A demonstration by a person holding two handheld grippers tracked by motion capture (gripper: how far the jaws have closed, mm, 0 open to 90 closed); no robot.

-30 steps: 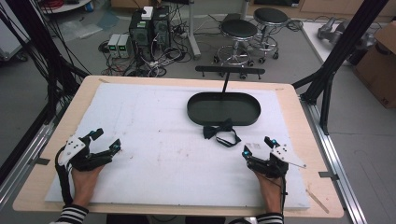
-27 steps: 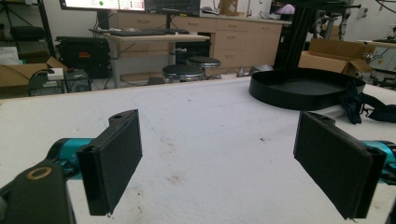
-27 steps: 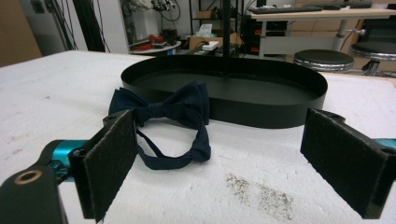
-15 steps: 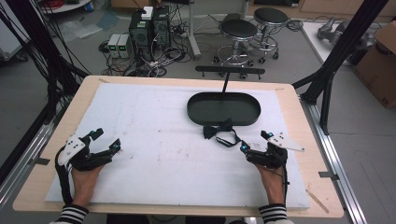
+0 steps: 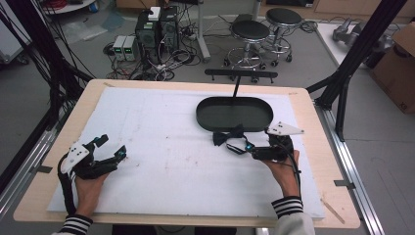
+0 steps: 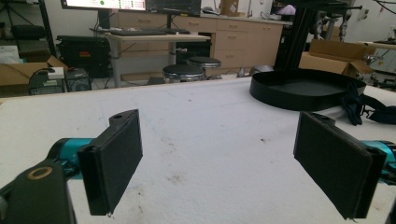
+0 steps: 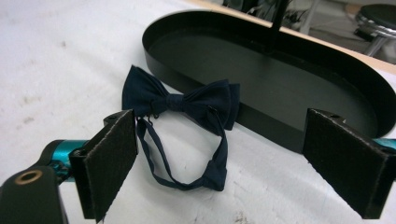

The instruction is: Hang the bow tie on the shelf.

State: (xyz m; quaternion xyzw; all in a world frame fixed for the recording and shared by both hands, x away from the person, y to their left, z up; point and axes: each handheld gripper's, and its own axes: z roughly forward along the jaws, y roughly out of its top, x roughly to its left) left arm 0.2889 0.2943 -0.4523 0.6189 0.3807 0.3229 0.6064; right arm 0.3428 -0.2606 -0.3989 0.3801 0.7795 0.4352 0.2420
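A dark navy bow tie (image 5: 228,136) (image 7: 182,100) lies flat on the white mat (image 5: 161,127), its strap looped toward me, just in front of a black oval tray (image 5: 235,113) (image 7: 280,70). My right gripper (image 5: 248,149) (image 7: 224,122) is open, low over the mat, and points left at the tie's strap loop, which lies between its jaws. My left gripper (image 5: 112,146) (image 6: 218,127) is open at the mat's front left with nothing between its jaws. In the left gripper view the tray (image 6: 303,88) and the tie (image 6: 357,105) show far off at the right.
A black T-shaped stand (image 5: 240,74) rises behind the tray at the table's far edge. Stools (image 5: 249,32) and computer boxes (image 5: 149,29) stand on the floor beyond. The wooden table rim (image 5: 313,142) borders the mat at the right.
My right gripper has moved away from me toward the bow tie and turned to point left at it. The left gripper has stayed put.
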